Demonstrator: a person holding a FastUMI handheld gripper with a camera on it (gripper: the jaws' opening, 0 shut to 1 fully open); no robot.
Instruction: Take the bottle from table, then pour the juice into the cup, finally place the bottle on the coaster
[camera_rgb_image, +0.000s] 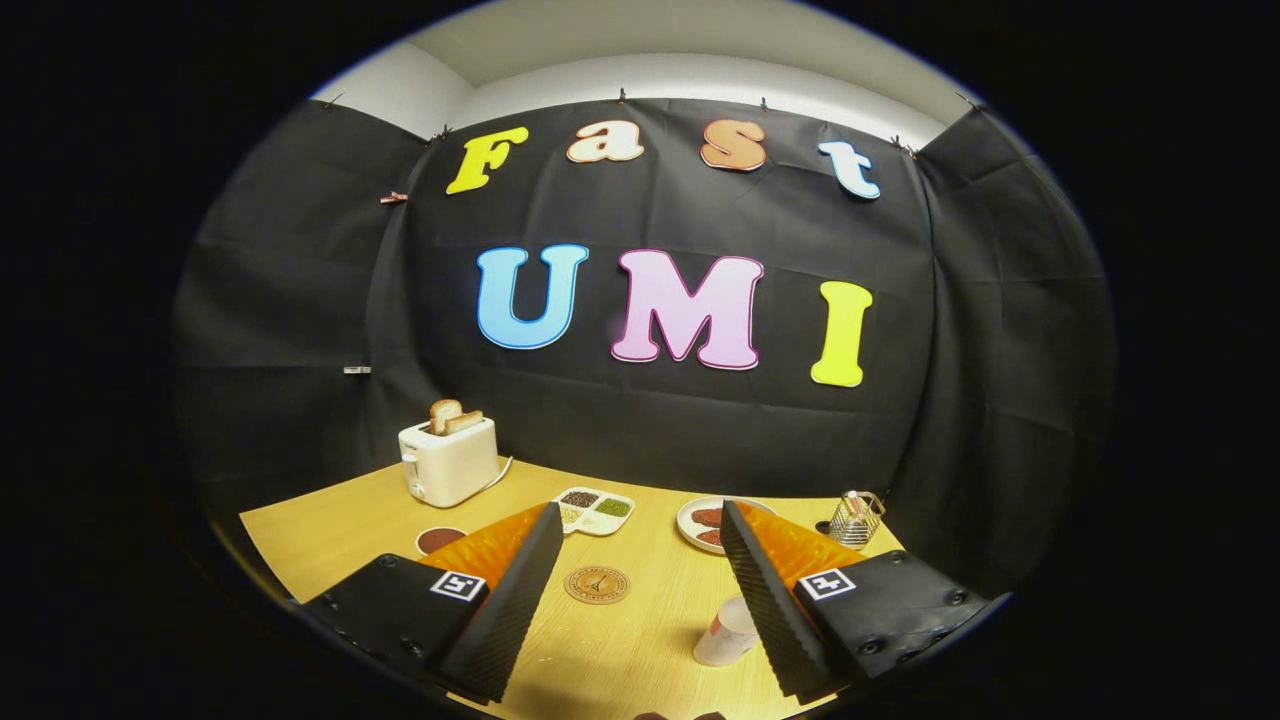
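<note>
Wooden tabletop (330, 520) carries the coaster (597, 585) between the gripper (635, 530)'s spread, empty fingers and the cup (727, 632) beside one, ready for pouring.

Black cloth (650, 420) hangs as the booth's wall ahead of me and wraps round both sides, creased and clipped along its top edge; above it a pale wall (690, 75) and a white ceiling (640, 25) catch soft light; below, a light wooden surface (330, 520) runs up to the cloth, evenly lit, its near corner angled off to my left.
</note>
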